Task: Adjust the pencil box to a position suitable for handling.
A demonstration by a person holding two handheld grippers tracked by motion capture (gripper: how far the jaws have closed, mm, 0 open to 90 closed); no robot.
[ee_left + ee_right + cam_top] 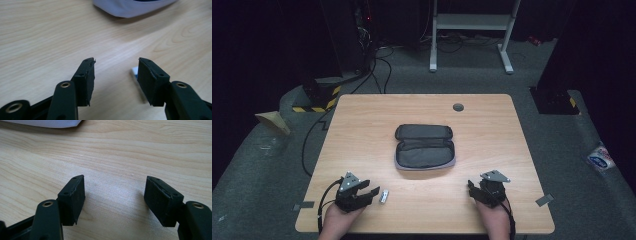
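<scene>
In the high view I see the wooden table (362, 125) with an open grey zip case (425, 146) lying flat in the centre of the frame. At the lower left, my left gripper (371, 193) rests on the table with its jaws wide apart and holding nothing; a small silver and white object (384, 196) lies just beside its tips. At the lower right, my right gripper (471, 190) also stands wide open and empty, well apart from the case.
</scene>
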